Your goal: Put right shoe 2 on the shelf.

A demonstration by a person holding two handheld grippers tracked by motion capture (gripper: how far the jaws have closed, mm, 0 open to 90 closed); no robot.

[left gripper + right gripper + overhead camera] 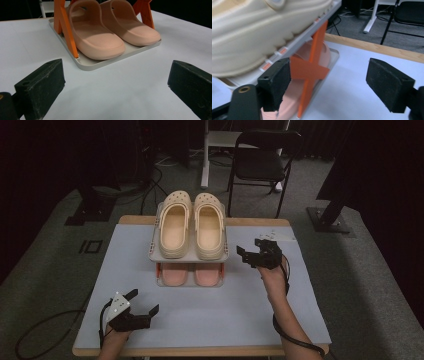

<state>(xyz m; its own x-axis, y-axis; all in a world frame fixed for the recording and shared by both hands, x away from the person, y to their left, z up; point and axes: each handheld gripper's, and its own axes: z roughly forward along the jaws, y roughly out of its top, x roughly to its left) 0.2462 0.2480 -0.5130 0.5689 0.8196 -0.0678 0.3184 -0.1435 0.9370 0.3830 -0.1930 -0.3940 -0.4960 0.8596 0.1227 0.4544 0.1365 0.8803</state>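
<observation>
Two hand-held grippers are seen over the surface (300,315). The right hand-held gripper (253,251), jaws apart and empty, is placed just at 3 o'clock of the two-tier shoe rack (223,257). The left hand-held gripper (144,303), jaws likewise apart, is held at 7 o'clock of it. Two cream clogs (191,224) are counted on top, two pink slippers (192,274) below.

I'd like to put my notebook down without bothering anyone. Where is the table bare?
Bare: the wide strip left of the shoe rack, and the front middle between the left gripper and the right gripper. Crowded: the back centre, where the rack stands, and just right of it, beside that gripper.
</observation>
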